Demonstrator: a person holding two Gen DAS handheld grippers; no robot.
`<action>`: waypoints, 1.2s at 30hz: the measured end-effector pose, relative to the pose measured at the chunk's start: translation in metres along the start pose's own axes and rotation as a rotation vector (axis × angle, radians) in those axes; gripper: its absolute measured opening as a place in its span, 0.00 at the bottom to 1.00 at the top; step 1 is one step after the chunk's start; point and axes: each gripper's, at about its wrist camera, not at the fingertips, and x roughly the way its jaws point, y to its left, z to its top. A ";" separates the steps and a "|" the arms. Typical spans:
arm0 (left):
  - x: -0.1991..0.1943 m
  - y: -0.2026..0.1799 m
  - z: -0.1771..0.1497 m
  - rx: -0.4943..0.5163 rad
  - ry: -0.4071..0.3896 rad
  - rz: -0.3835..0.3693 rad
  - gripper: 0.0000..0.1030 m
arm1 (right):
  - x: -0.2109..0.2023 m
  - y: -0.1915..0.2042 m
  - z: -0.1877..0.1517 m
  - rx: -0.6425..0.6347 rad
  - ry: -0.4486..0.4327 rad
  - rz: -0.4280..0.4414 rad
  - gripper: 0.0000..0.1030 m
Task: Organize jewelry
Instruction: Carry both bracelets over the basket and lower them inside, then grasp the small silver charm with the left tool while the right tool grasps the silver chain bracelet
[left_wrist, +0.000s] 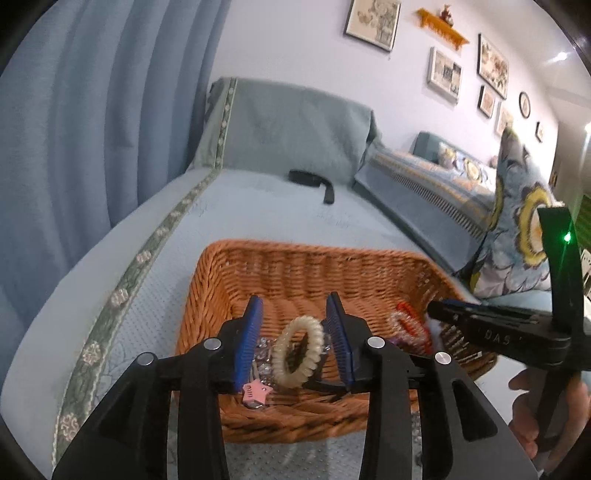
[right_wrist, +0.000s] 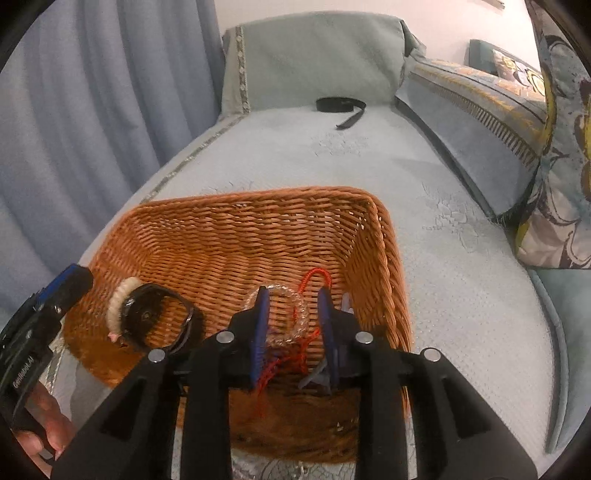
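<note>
An orange wicker basket (left_wrist: 295, 273) sits on the pale blue sofa seat and shows in the right wrist view too (right_wrist: 258, 229). My left gripper (left_wrist: 295, 314) hangs open over its left part, above a cream coil hair tie (left_wrist: 298, 350), clear beads (left_wrist: 264, 354) and a pink star clip (left_wrist: 256, 392). My right gripper (right_wrist: 290, 302) is open over the basket's right part, its jaws on either side of a clear bead bracelet (right_wrist: 295, 314) with red cord (right_wrist: 314, 275). A black watch (right_wrist: 159, 319) lies beside the coil tie (right_wrist: 120, 302). The right gripper also shows in the left view (left_wrist: 436, 308).
A black strap (left_wrist: 314, 181) lies at the far end of the seat, seen again in the right wrist view (right_wrist: 341, 105). Floral cushions (left_wrist: 524, 221) lean at the right. Blue curtains (left_wrist: 92, 129) hang at the left. The seat's edge with green trim (left_wrist: 122, 295) runs along the left.
</note>
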 end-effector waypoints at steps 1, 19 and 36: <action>-0.005 -0.002 0.001 0.003 -0.012 -0.005 0.34 | -0.006 0.000 -0.002 0.000 -0.010 0.010 0.23; -0.091 -0.034 -0.061 0.077 0.018 -0.110 0.39 | -0.092 -0.021 -0.095 0.046 -0.124 0.090 0.23; -0.066 -0.036 -0.113 0.104 0.258 -0.191 0.40 | -0.062 -0.024 -0.111 0.056 -0.072 0.037 0.23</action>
